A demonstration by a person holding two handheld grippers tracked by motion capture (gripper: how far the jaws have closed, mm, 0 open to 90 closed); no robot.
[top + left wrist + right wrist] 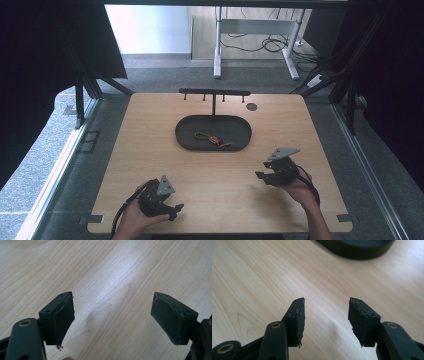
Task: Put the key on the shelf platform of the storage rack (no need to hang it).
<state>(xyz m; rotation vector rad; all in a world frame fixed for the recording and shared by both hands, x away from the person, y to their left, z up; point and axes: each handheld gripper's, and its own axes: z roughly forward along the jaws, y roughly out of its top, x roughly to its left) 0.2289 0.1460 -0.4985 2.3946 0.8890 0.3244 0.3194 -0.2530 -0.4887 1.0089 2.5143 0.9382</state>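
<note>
High view: I held two grippers low over the wooden table [150, 130]. My left gripper [175, 207] sat near the front edge, my right gripper [261, 176] further in, both well short of the one dark oval tray [186, 135]. In the tray lay one small thing, a greenish cord with orange bits [212, 139], too small to make out. Behind the tray stood one T-shaped rack [214, 93]; its pegs were too blurred to count. One dark round mark [251, 106] sat just beside it.

Left gripper view: jaws spread wide, bare wood between, nothing held. Worn pads [63, 321].

Right gripper view: jaws apart, less wide, nothing between. Tray rim [359, 251] was cut off at the top edge.
</note>
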